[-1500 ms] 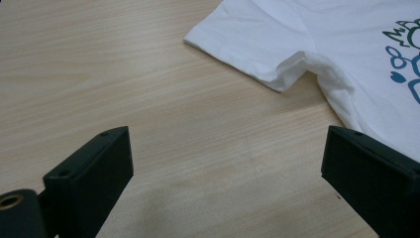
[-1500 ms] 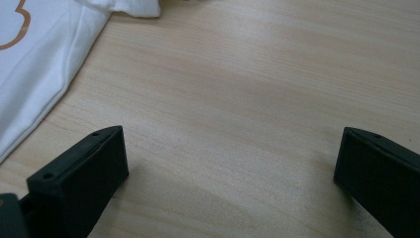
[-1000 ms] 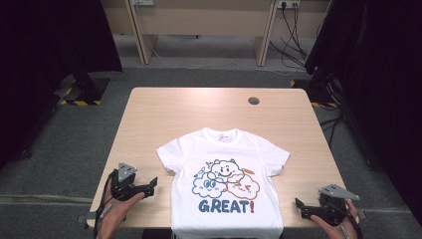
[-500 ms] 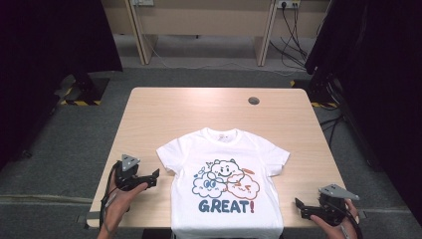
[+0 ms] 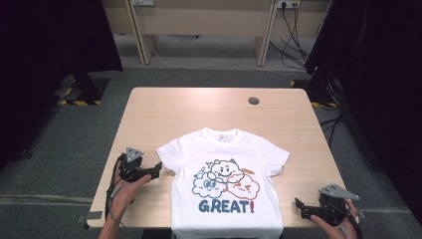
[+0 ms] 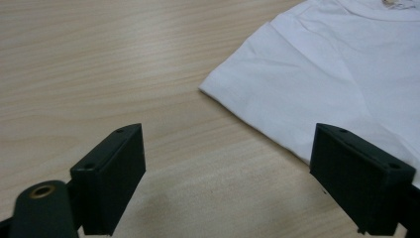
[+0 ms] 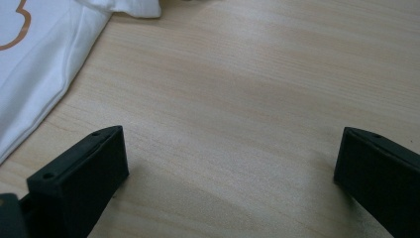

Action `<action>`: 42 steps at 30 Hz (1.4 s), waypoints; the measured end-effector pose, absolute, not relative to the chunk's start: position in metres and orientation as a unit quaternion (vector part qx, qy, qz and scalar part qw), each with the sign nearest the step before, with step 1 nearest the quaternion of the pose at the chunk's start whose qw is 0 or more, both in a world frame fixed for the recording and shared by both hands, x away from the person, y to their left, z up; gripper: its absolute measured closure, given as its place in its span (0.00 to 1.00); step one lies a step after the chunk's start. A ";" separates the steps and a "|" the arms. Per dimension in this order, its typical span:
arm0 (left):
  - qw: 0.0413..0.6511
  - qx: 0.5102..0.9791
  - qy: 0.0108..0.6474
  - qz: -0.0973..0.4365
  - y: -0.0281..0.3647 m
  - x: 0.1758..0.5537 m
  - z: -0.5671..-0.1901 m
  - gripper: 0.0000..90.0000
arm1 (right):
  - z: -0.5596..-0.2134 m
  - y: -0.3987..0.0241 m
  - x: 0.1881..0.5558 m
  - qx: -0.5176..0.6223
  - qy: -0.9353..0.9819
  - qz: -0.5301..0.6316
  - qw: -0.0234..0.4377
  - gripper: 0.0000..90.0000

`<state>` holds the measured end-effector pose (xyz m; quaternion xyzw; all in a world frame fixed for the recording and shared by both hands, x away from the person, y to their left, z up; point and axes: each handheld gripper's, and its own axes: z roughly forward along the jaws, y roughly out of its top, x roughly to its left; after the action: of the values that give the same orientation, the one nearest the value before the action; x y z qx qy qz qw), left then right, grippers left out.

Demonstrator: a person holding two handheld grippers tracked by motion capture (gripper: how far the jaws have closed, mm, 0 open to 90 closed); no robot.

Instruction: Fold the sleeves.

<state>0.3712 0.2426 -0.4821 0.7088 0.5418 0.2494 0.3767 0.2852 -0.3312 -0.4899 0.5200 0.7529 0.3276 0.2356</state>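
Wooden table (image 5: 164,112) is carrying a white T-shirt (image 5: 226,184) lying flat by its near edge. Left gripper (image 5: 155,170) is reaching for the sleeve, jaws wide but just closing a little, holding nothing. Right gripper (image 5: 300,206) is waiting open. Next, pinching the sleeve.

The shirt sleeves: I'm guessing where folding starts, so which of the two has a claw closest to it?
The sleeve at the high view's left: the open left claw nearly touches it, with bare table before the right claw.

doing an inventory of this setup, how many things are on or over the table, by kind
white t-shirt: 1
handheld grippers: 2, the left gripper and the right gripper
total: 3
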 end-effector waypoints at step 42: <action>0.344 0.738 0.533 0.230 0.218 0.423 -0.485 0.52 | -0.490 -0.330 0.285 0.520 0.752 0.328 0.236 0.00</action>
<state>0.4230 0.2182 -0.4852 0.7377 0.5334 0.2305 0.3437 0.2851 -0.3299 -0.4901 0.5202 0.7521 0.3284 0.2364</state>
